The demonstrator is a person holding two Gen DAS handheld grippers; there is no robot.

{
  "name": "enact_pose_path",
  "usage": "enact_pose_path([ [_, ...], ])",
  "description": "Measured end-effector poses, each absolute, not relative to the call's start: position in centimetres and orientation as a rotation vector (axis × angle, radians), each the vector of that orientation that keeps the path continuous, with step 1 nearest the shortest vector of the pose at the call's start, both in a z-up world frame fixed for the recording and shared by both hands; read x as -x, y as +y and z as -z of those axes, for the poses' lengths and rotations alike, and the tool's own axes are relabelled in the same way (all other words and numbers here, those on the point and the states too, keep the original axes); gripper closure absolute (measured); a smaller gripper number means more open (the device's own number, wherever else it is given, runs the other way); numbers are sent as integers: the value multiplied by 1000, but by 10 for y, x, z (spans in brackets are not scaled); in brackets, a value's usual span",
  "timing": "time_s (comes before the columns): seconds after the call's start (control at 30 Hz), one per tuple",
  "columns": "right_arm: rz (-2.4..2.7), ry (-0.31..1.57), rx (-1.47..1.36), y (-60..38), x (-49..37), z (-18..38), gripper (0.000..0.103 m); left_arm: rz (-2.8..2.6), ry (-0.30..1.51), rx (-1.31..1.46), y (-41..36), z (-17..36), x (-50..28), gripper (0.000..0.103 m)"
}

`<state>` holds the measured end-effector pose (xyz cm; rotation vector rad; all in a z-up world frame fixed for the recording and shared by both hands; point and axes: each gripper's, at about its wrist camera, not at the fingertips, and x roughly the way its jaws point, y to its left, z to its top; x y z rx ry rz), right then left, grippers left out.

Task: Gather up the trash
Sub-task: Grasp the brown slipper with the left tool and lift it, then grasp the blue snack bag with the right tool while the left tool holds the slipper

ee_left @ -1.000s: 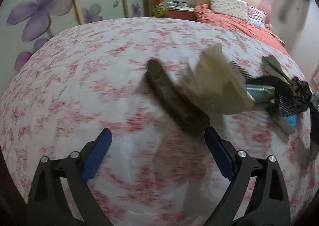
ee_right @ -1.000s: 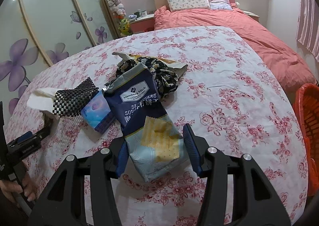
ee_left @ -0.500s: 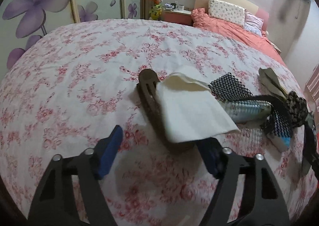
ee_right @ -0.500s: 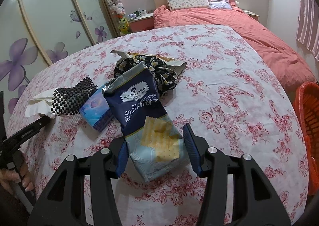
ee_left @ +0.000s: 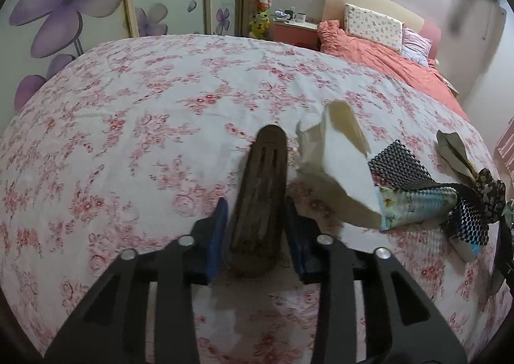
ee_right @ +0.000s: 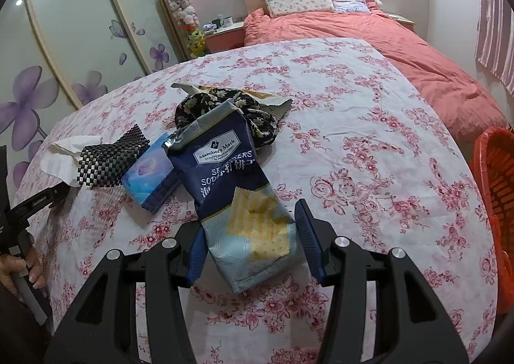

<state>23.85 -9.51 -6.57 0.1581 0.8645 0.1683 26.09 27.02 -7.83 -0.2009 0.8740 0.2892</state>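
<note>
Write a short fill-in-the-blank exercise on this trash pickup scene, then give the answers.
1. The left gripper is closing around a dark brown ____ peel.
2. The right gripper has a navy bag of soda ____ between its fingers.
3. At the right edge of the right wrist view stands an ____ basket.
4. The white tissue lies partly under a black-and-white ____ mat.

Answers: banana; crackers; orange; checkered

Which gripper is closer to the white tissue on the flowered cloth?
Left. The left gripper, closing around a brown banana, sits just beside the tissue. The right gripper holds the cracker bag, farther away.
</note>
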Motion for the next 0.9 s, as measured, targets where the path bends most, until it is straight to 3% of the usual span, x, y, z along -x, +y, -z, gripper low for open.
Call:
enact_pose_path([
  [0.43,-164,867,-154,-95,-240,66,52,-296,883,183,269,79,-287,63],
  [0.57,-165,867,-154,-95,-240,66,52,-290,881,187,272,79,-291,69],
  [0.9,-100,853,-182,-113,-238,66,54,-230,878,185,270,78,-264,70],
])
